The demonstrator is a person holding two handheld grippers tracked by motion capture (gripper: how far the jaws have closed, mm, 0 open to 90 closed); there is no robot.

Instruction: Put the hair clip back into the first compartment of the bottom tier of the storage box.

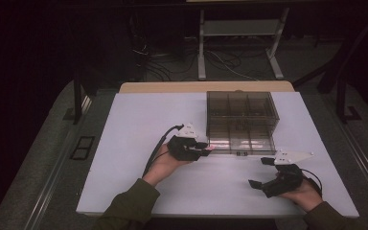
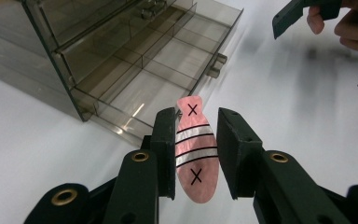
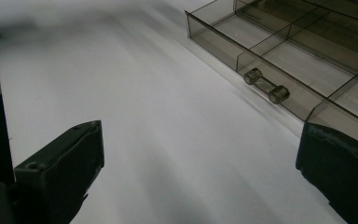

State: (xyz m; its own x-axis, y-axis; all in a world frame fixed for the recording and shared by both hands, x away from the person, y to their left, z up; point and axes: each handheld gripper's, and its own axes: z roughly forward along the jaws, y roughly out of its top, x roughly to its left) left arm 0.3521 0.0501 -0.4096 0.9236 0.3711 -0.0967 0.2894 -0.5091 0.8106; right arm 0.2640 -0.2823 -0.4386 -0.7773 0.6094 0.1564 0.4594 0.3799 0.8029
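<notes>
A flat pink fish-shaped piece (image 2: 196, 154) with white stripes and two black X marks sits between the jaws of my left gripper (image 2: 196, 149), which is shut on it. In the high view that gripper (image 1: 205, 146) is just left of the front corner of a smoky clear drawer cabinet (image 1: 242, 112), with the pink piece (image 1: 212, 148) at its tip. The bottom drawer (image 2: 168, 60) is pulled out and divided into compartments. My right gripper (image 1: 261, 172) stands open over the table in front of the drawer, with nothing between its jaws. In its own view the drawer handle (image 3: 266, 86) lies ahead.
The white table top (image 1: 139, 143) has free room to the left of the cabinet and along the near edge. The person's other hand and right gripper (image 2: 326, 46) show at the upper right of the left gripper view. Dark floor, cables and a stand lie beyond the table.
</notes>
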